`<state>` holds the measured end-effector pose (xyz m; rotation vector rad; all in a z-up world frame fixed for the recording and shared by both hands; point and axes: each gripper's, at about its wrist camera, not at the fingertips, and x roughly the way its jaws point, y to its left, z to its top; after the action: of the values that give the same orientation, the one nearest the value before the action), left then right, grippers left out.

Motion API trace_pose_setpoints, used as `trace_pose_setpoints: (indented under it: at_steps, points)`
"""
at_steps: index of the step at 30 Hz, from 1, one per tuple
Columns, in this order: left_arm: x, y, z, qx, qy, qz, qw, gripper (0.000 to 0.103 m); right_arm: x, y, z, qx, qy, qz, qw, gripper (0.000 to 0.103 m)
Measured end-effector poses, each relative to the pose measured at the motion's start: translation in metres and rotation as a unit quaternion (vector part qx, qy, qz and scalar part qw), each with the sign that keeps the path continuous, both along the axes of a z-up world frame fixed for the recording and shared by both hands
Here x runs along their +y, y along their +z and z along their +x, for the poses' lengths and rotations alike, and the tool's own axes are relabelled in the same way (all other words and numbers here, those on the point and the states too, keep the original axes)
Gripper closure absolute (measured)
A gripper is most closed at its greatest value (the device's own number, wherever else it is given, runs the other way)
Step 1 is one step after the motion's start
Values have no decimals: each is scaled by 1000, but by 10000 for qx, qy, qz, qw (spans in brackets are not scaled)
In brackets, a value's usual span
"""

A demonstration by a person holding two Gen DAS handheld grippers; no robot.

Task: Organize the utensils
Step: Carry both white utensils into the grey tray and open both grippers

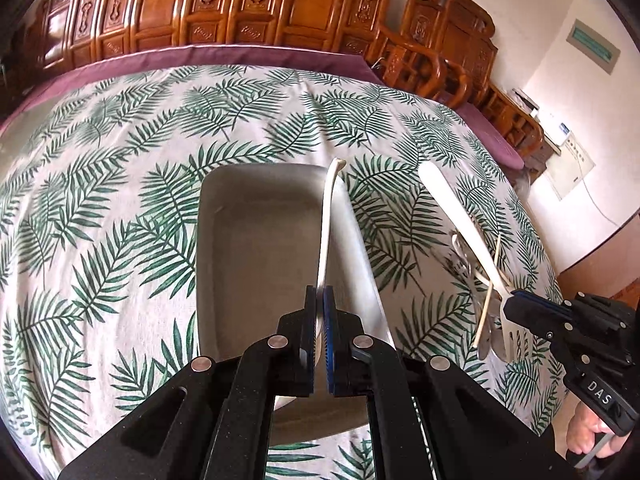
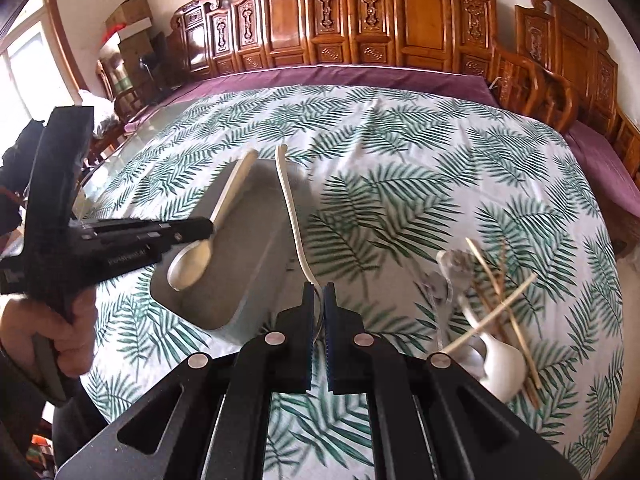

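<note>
Left tongs (image 1: 319, 300) fill the left wrist view's foreground, jaws clamped on a white spoon (image 1: 326, 216) seen edge-on, its bowl hidden behind the pads. Beyond and below them sits a grey tray (image 1: 248, 240) on the leaf-print cloth (image 1: 100, 200). Off to their right, the right tongs (image 1: 510, 296) grip a white fork (image 1: 460, 220); the utensil pile (image 1: 484, 320) under it is blurred.

Right tongs (image 2: 319, 300) in the right wrist view pinch the fork (image 2: 290, 208), tines hidden between the pads. Left of them, the left tongs (image 2: 208, 228) hold the spoon (image 2: 196, 260) over the tray (image 2: 248, 248). Right of them lies a blurred heap of chopsticks (image 2: 492, 312) and spoons (image 2: 500, 364).
</note>
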<state>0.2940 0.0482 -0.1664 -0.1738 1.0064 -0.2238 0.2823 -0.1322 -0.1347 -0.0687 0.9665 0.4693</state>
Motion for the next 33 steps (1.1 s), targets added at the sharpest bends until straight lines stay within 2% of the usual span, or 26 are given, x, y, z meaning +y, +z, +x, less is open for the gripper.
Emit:
trace_pose_setpoints:
  at_steps: [5, 13, 22, 33]
  points:
    - [8, -4, 3, 33, 67, -78, 9999, 100, 23, 1, 6, -3, 78, -8, 10000, 97]
    - [17, 2, -2, -13, 71, 44, 10000, 99, 45, -6, 11, 56, 155, -46, 9999, 97]
    - [41, 30, -37, -324, 205, 253, 9989, 96, 75, -20, 19, 156, 182, -80, 9997, 97]
    - [67, 48, -70, -506, 351, 436, 9971, 95, 98, -33, 31, 334, 62, 17, 9994, 96]
